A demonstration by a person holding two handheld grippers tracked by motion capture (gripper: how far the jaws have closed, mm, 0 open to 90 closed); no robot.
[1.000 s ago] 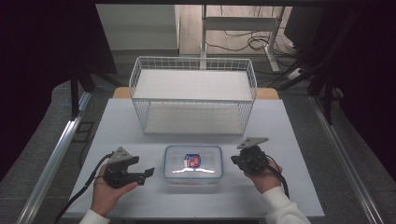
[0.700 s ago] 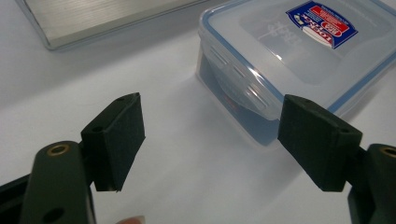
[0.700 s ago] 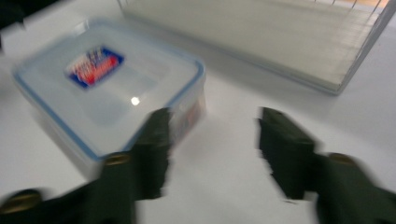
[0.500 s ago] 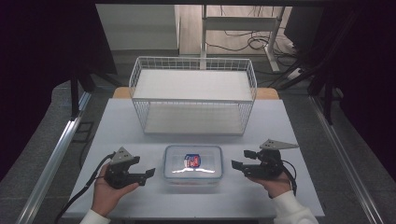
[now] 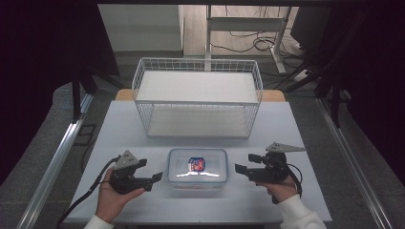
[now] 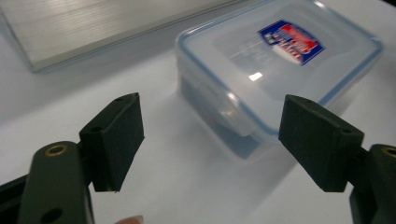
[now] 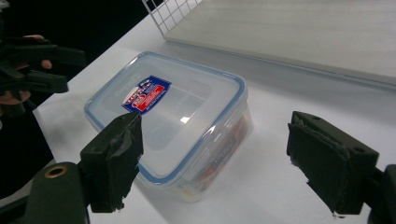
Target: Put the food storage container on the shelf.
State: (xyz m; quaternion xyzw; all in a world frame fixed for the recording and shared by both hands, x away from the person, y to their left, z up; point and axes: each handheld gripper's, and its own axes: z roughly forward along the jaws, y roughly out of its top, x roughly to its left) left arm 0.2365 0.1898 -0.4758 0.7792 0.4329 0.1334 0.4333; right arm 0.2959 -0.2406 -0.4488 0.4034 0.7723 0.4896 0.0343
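Nearby, red contents inside container (image 7: 168,122)

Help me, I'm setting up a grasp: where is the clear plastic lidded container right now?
In the high view the clear plastic lidded container sits on the white table near its front edge, between the left gripper and right gripper, before the white wire basket.

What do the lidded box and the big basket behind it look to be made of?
The box looks like clear, glossy plastic: the table shows through it, light glints off the lid, and a blue seal lines the rim. The basket looks like white-coated metal wire, going by its thin grid walls; its pale floor panel could be board or plastic.
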